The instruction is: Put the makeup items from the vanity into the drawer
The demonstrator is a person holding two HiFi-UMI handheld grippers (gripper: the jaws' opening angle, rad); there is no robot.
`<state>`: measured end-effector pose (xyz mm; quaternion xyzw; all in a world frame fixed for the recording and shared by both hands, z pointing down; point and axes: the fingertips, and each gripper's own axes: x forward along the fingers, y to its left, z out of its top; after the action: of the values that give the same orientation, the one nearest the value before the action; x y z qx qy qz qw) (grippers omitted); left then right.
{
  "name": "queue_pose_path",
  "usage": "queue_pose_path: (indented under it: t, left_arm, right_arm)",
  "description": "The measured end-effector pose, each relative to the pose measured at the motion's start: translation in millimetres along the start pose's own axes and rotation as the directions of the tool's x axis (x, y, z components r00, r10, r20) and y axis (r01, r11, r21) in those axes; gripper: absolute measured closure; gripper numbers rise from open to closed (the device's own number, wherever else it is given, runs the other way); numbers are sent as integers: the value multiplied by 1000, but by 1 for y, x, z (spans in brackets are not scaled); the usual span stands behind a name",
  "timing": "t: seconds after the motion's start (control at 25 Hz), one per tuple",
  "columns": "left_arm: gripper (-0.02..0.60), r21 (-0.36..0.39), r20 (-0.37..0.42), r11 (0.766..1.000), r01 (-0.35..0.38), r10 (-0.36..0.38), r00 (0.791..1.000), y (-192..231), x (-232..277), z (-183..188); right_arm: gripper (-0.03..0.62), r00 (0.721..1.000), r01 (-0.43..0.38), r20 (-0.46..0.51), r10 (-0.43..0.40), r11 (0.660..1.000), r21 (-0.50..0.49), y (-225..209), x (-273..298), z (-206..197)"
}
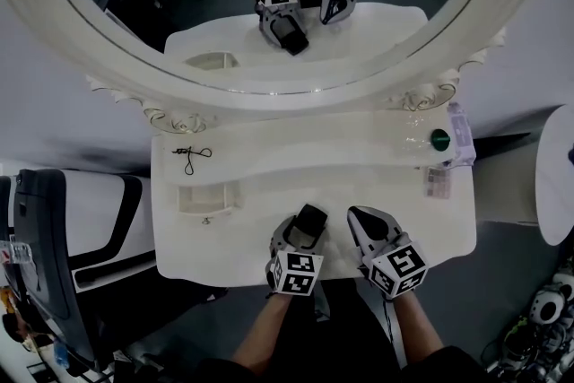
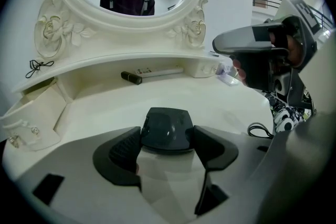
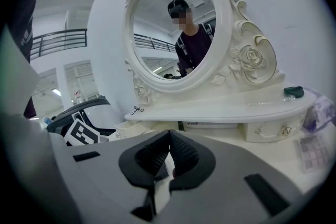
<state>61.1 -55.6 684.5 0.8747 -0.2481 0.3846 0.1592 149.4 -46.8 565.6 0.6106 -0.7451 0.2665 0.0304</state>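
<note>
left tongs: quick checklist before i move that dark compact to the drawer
1. Dark compact between the left tongs: ok.
2. Left tongs actually pressing on it: cannot tell.
3. Drawer open: ok.
4. Right tongs shut and empty: ok.
5. All makeup off the vanity: not ok, the palette lies at the right edge.

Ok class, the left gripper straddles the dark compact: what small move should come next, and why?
Probably close the left gripper on the dark compact. Its jaws stand wide either side of it, it seems to rest on the vanity top, and the drawer at the left is open to receive it.
</note>
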Motion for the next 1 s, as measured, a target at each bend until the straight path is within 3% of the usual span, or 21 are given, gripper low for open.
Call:
queue_pose_path:
  t: [0.36, 0.68, 1.0]
  left_arm:
    - [262, -7, 153, 1000, -17, 18, 988, 8, -41, 55]
    - [264, -24, 226, 999, -36, 41, 973, 16, -73, 80]
    - [264, -63, 333, 996, -61, 79, 940, 25, -115, 104]
  right_arm:
    - [571, 999, -12, 31, 12, 1000, -27, 15, -10, 20]
    - [571, 998, -19, 66, 21, 999, -37, 30, -17, 37]
    - [571, 992, -39, 117, 46, 997, -67, 54, -23, 59]
